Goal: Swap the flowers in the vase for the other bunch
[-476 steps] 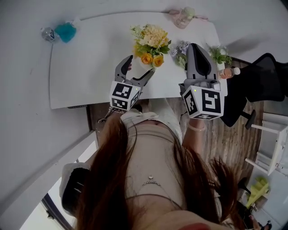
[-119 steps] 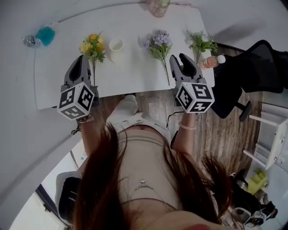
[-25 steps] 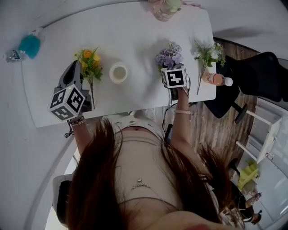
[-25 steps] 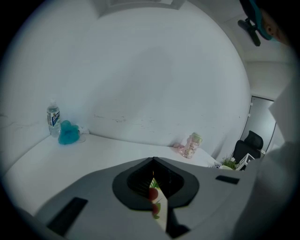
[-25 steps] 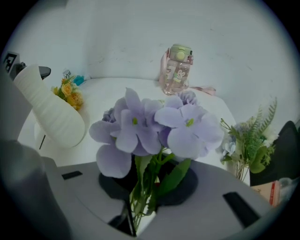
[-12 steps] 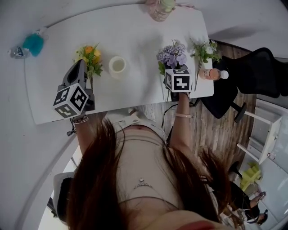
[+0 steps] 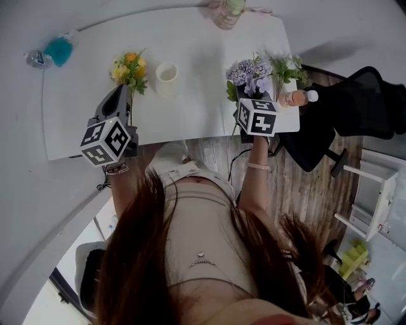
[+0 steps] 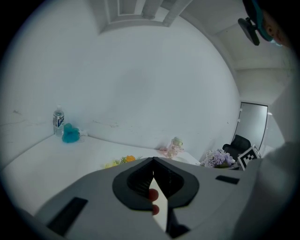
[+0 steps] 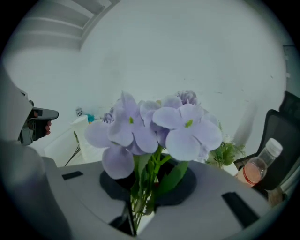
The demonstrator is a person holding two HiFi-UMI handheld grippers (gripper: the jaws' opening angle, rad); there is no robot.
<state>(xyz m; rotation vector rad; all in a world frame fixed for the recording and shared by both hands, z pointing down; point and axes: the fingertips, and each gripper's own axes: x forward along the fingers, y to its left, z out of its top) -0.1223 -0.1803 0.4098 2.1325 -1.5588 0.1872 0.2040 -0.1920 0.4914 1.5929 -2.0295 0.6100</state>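
Lilac petals fill the right gripper view: the purple bunch (image 7: 248, 68) stands upright with its green stems clamped between the jaws of the right hand-held gripper (image 7: 246, 95), which are closed down to stem width. In the head view it sits right of centre, at the near edge of the tabletop (image 7: 190, 108). The left hand-held gripper (image 7: 120, 92) is fully closed on nothing, at the left of the frame beside the yellow-and-orange bunch (image 7: 130, 66).

We judge the swap about half done. The white vase (image 7: 166, 71) stands upright with nothing showing in its mouth, and the yellow-and-orange bunch lies flat just left of it. The step in hand is carrying the purple bunch over. Next we would take it leftward across the frame, keep the stems pointing down, centre them over the vase mouth and lower them in before letting go. The vase looks light, so a stem catching its rim could tip it.

The tabletop is plain white. A green sprig (image 7: 285, 65) and a bottle of pinkish drink (image 7: 297, 98) sit at its right end, a pink jar (image 7: 226, 13) at the top edge, and a blue object (image 7: 58, 51) by a clear bottle (image 7: 35, 59) in the upper left. Beyond are a pale wall, a wood floor (image 7: 304, 184) and a black office chair (image 7: 355, 108) at the right.
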